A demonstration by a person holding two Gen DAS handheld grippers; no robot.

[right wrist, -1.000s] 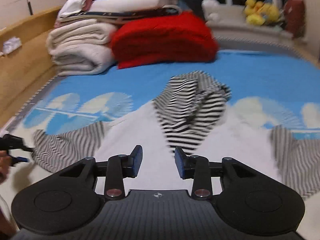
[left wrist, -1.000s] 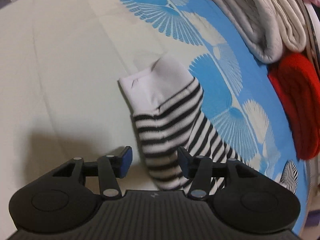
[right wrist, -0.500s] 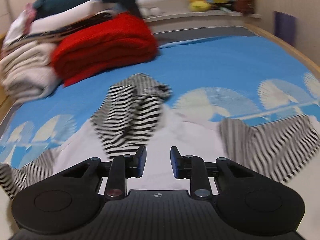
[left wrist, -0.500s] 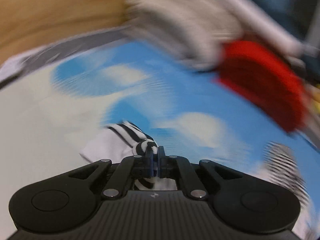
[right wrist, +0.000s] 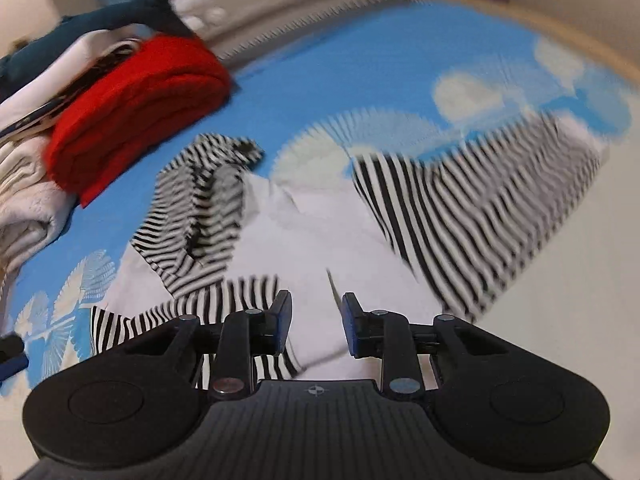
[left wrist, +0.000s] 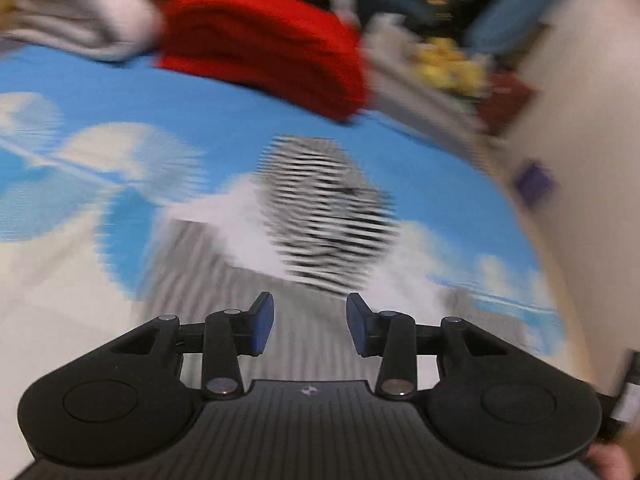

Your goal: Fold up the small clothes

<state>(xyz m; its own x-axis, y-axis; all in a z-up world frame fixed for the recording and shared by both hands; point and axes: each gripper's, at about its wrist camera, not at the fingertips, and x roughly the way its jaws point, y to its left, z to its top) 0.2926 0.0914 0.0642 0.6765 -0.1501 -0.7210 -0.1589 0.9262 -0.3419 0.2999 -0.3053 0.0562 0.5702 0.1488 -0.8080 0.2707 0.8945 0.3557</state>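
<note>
A small top lies spread on the blue and white bed sheet (right wrist: 380, 76). It has a white body (right wrist: 312, 232), a striped hood (right wrist: 200, 200) and black-and-white striped sleeves. One sleeve (right wrist: 224, 300) is folded across the body, and the other sleeve (right wrist: 472, 216) lies spread to the right. In the blurred left wrist view the hood (left wrist: 328, 224) lies ahead and a striped sleeve (left wrist: 248, 288) lies below my left gripper (left wrist: 310, 308). That gripper's jaws are opening with nothing between them. My right gripper (right wrist: 316, 304) hovers over the white body, open and holding nothing.
A folded red blanket (right wrist: 136, 108) and a stack of folded pale cloths (right wrist: 24, 184) lie at the back left of the bed. Yellow soft toys (left wrist: 452, 64) sit on a shelf beyond. The bed's wooden edge (right wrist: 560, 28) curves along the far right.
My left gripper shut on the striped sleeve, carried it across toward the body and let go; its jaws now stand apart. My right gripper narrowed a little and rolled as it moved over the body.
</note>
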